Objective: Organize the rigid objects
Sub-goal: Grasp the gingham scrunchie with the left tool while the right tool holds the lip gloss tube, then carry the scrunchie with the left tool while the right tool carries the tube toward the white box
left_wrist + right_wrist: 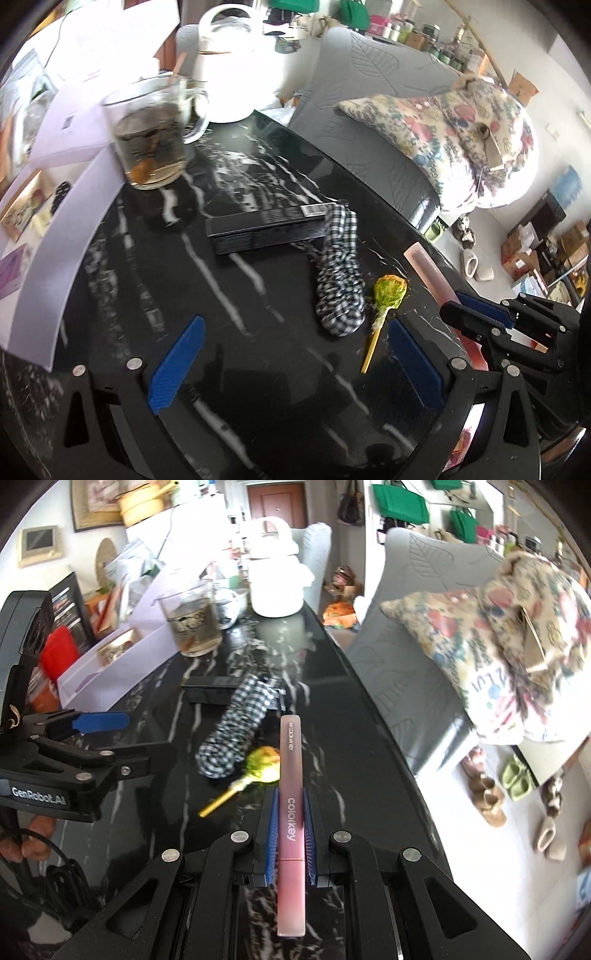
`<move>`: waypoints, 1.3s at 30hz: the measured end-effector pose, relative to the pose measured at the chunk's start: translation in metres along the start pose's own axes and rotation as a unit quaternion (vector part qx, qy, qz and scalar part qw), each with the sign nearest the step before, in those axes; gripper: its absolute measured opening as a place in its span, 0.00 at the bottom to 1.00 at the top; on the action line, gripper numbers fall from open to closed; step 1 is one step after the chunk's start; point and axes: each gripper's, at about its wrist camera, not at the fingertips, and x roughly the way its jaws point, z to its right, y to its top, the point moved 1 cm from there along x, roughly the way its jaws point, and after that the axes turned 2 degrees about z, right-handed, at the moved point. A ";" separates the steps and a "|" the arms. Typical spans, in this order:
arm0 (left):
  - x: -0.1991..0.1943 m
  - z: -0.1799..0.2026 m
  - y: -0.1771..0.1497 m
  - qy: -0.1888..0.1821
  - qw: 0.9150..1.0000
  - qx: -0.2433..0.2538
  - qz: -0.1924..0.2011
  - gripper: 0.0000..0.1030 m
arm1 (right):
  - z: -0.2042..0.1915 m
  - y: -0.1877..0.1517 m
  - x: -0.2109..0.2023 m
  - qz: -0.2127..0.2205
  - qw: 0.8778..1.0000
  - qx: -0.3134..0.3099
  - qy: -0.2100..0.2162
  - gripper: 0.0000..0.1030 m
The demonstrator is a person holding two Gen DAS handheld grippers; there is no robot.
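Observation:
My right gripper (290, 834) is shut on a long pink cosmetic tube (291, 771) marked "colorkey", which sticks out forward over the black marble table (155, 812). The tube's far end (424, 266) and the right gripper (463, 306) show at the table's right edge in the left wrist view. My left gripper (295, 365) hangs open above bare table, with nothing between its blue pads (177, 369). Just ahead of it lie a green-wrapped lollipop (389, 291), a rolled checked cloth (338, 273) and a flat black box (266, 229). The left gripper (129, 738) appears at the left of the right wrist view.
A glass mug of tea (151, 140) and a white kettle (229, 74) stand at the table's far end. A pale box (66, 229) holding papers lines the left side. A grey sofa (354, 110) with a floral cushion (461, 129) stands beyond the right edge.

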 end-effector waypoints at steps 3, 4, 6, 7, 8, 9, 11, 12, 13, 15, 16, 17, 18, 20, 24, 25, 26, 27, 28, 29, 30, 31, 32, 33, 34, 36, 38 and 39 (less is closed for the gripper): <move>0.011 0.008 0.005 0.000 1.000 0.009 -0.006 0.98 | 0.005 -0.003 0.003 -0.004 1.000 0.006 0.001 0.13; 0.013 0.009 0.006 -0.003 1.000 0.009 -0.008 0.98 | 0.006 -0.003 0.004 -0.004 1.000 0.007 0.000 0.13; 0.017 0.012 0.010 -0.009 1.000 0.013 -0.007 0.95 | 0.008 -0.004 0.006 -0.005 1.000 0.008 0.001 0.13; 0.019 0.014 0.013 -0.002 1.000 0.018 -0.003 0.89 | 0.009 -0.005 0.008 -0.007 1.000 0.011 0.002 0.13; 0.022 0.014 0.015 0.006 1.000 0.022 -0.004 0.86 | 0.009 -0.005 0.010 -0.009 1.000 0.014 0.003 0.13; 0.025 0.015 0.017 0.011 1.000 0.025 -0.005 0.83 | 0.011 -0.006 0.013 -0.011 1.000 0.016 0.003 0.13; 0.031 0.018 0.020 0.010 0.999 0.032 -0.010 0.75 | 0.013 -0.007 0.016 -0.016 1.000 0.021 0.003 0.13; 0.034 0.019 0.022 0.006 0.999 0.035 -0.013 0.73 | 0.014 -0.007 0.017 -0.018 1.000 0.025 0.005 0.13; 0.036 0.021 0.023 0.002 0.999 0.037 -0.014 0.68 | 0.015 -0.007 0.018 -0.019 0.999 0.028 0.007 0.13; 0.041 0.025 0.025 0.006 0.999 0.048 -0.017 0.60 | 0.017 -0.008 0.020 -0.021 0.999 0.032 0.008 0.13; 0.043 0.028 0.025 0.011 0.998 0.056 -0.018 0.54 | 0.018 -0.008 0.020 -0.022 0.999 0.034 0.008 0.13; 0.044 0.029 0.025 0.011 0.998 0.061 -0.018 0.49 | 0.018 -0.008 0.021 -0.023 0.999 0.035 0.009 0.13; 0.044 0.030 0.025 0.009 0.998 0.064 -0.019 0.46 | 0.019 -0.008 0.022 -0.024 0.999 0.036 0.009 0.13; 0.048 0.032 0.024 0.006 0.997 0.072 -0.026 0.29 | 0.019 -0.009 0.022 -0.025 0.999 0.036 0.008 0.13; 0.048 0.031 0.019 0.001 0.997 0.072 -0.040 0.24 | 0.018 -0.009 0.022 -0.027 0.999 0.037 0.008 0.13; 0.047 0.031 0.018 -0.002 0.997 0.072 -0.041 0.23 | 0.018 -0.009 0.021 -0.026 0.999 0.037 0.009 0.13; 0.045 0.030 0.016 -0.006 0.997 0.071 -0.041 0.23 | 0.017 -0.010 0.021 -0.026 0.999 0.037 0.009 0.13; 0.042 0.028 0.014 -0.009 0.997 0.070 -0.042 0.23 | 0.017 -0.010 0.022 -0.027 0.999 0.037 0.008 0.13; 0.039 0.027 0.011 -0.014 0.997 0.068 -0.044 0.23 | 0.017 -0.012 0.022 -0.027 0.999 0.037 0.006 0.13; 0.036 0.027 0.008 -0.018 0.997 0.065 -0.044 0.23 | 0.016 -0.013 0.022 -0.028 0.999 0.037 0.006 0.13; 0.034 0.026 0.006 -0.021 0.997 0.062 -0.045 0.23 | 0.016 -0.014 0.021 -0.027 0.999 0.039 0.005 0.13; 0.030 0.024 0.003 -0.025 0.997 0.057 -0.046 0.23 | 0.015 -0.015 0.020 -0.026 0.999 0.040 0.006 0.13; 0.027 0.022 0.001 -0.028 0.997 0.053 -0.046 0.23 | 0.015 -0.016 0.019 -0.025 0.999 0.042 0.007 0.13; 0.023 0.021 -0.002 -0.029 0.997 0.050 -0.046 0.23 | 0.014 -0.018 0.017 -0.024 0.999 0.044 0.009 0.13; 0.020 0.019 -0.005 -0.028 0.997 0.048 -0.045 0.23 | 0.014 -0.018 0.016 -0.023 0.999 0.045 0.009 0.13; 0.013 0.016 -0.009 -0.023 0.998 0.045 -0.041 0.23 | 0.012 -0.020 0.012 -0.019 0.999 0.045 0.009 0.13; 0.007 0.013 -0.014 -0.022 0.998 0.038 -0.039 0.23 | 0.010 -0.021 0.009 -0.015 0.999 0.046 0.008 0.13; 0.004 0.012 -0.016 -0.023 0.998 0.035 -0.038 0.23 | 0.009 -0.021 0.007 -0.014 0.999 0.047 0.007 0.13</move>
